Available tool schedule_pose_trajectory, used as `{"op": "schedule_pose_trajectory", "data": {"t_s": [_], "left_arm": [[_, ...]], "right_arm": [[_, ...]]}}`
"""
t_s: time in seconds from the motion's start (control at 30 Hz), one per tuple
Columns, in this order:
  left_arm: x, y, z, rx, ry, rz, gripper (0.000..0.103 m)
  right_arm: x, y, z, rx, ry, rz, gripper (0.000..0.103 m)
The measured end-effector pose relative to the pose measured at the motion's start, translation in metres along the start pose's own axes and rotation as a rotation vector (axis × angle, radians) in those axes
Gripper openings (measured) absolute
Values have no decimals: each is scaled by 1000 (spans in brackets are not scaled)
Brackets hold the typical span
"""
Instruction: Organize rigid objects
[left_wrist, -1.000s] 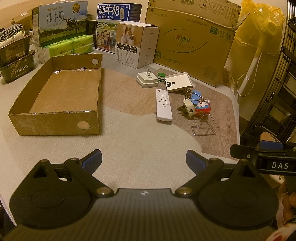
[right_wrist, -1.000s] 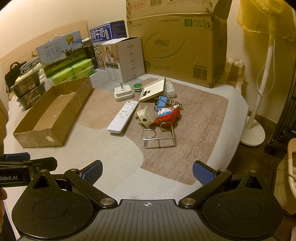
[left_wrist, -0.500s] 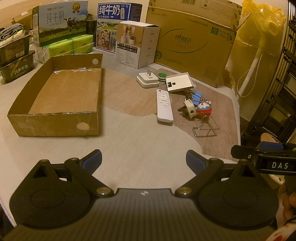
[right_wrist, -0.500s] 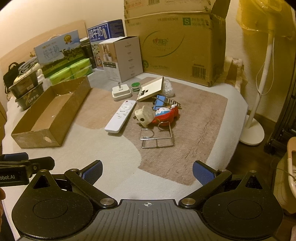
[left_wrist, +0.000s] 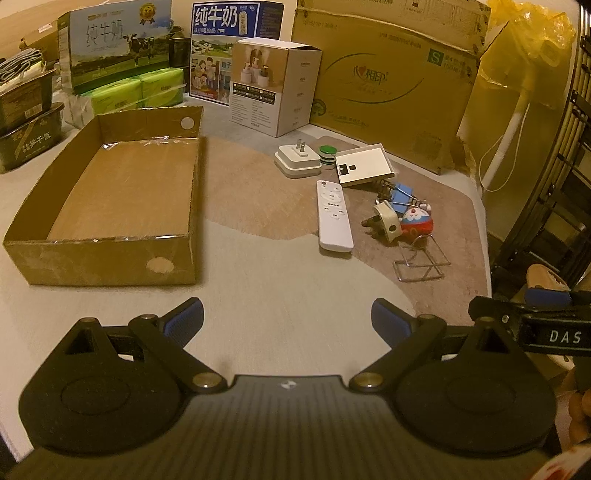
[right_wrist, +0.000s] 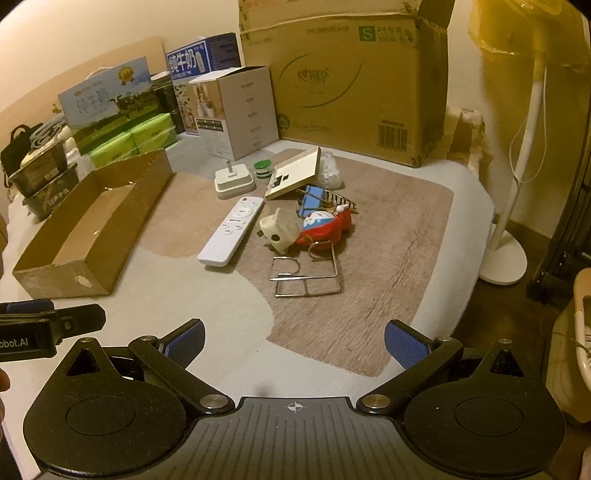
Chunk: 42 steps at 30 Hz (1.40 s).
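Observation:
An empty open cardboard tray (left_wrist: 110, 254) (right_wrist: 96, 254) sits at the left. To its right lies a loose pile: a white remote (left_wrist: 334, 216) (right_wrist: 232, 230), a white plug adapter (left_wrist: 297, 160) (right_wrist: 234, 181), a green-capped stack (left_wrist: 327, 156), a flat white box (left_wrist: 365, 166) (right_wrist: 293, 173), a blue binder clip (left_wrist: 402, 194), a cream plug (left_wrist: 386, 221) (right_wrist: 280, 230), a red and blue toy (left_wrist: 417, 223) (right_wrist: 325, 225) and a wire stand (left_wrist: 423, 260) (right_wrist: 306, 275). My left gripper (left_wrist: 286, 319) and right gripper (right_wrist: 293, 343) are open and empty, well short of the pile.
Milk cartons (left_wrist: 122, 48), green tissue packs (left_wrist: 136, 92), a white product box (left_wrist: 275, 85) and a large cardboard box (left_wrist: 391, 77) line the back. A white fan stand (right_wrist: 513, 184) is beyond the right edge. Dark containers (left_wrist: 26, 122) stand at the far left.
Both grippers have drifted slightly; in the right wrist view the pile has come a little nearer. Nothing was taken hold of, and both stay open.

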<state>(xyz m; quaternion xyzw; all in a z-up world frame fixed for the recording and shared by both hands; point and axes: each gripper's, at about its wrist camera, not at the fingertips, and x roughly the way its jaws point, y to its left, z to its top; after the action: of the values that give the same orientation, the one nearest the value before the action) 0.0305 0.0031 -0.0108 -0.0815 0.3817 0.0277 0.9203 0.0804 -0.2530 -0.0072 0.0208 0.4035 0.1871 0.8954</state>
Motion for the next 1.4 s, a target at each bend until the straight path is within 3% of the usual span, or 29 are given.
{"op": "schedule_pose_trajectory", "data": {"t_s": [0.8,0.9,1.4], "left_arm": [[96,-8,41,35,-8,-62,96],[103,-8,44,32,-10,-70,96],[124,-8,49,26,1,-87,90]], "right_arm": [[89,-14,14,-25,-73,3,102],[99,-13,15,-38,-73,8,93],[125,-9,19,-72,-76,-31,75]]}}
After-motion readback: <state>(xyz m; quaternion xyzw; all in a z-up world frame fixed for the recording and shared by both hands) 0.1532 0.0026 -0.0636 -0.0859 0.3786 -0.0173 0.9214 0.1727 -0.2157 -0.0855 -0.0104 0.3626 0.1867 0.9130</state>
